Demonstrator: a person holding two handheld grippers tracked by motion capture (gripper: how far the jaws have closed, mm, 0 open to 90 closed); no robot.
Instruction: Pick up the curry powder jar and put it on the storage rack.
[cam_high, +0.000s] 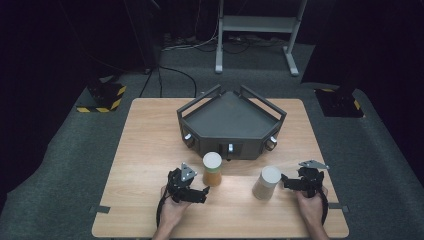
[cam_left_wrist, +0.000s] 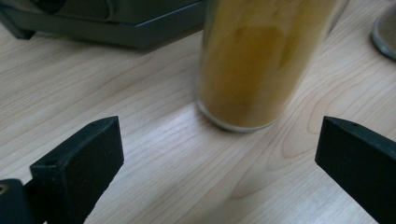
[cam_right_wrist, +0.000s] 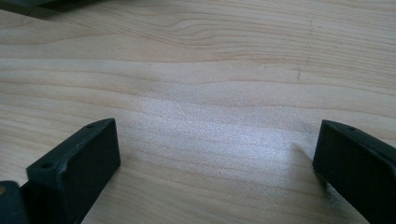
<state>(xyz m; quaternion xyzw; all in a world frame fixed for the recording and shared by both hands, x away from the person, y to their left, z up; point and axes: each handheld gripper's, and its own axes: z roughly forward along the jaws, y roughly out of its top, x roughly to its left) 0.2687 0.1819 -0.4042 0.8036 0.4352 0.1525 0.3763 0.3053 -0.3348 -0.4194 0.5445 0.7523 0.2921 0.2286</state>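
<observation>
Hands at the near edge of the desk (cam_high: 150, 150), one claw in each. Left claw (cam_high: 202, 192) near the middle of the near edge, jaws spread wide with bare wood between them, pointing at an amber jar (cam_high: 212, 170) with a pale lid just beyond; in the left gripper view the jar (cam_left_wrist: 254, 60) upright and close ahead, not touched. Right claw (cam_high: 286, 183) toward the near right corner, jaws also spread wide around nothing, just beside a pale grey jar (cam_high: 266, 183), apart from it. Farther back, at the middle of the far edge, a dark grey angular tray (cam_high: 227, 120) with raised rails, nothing visible inside.
</observation>
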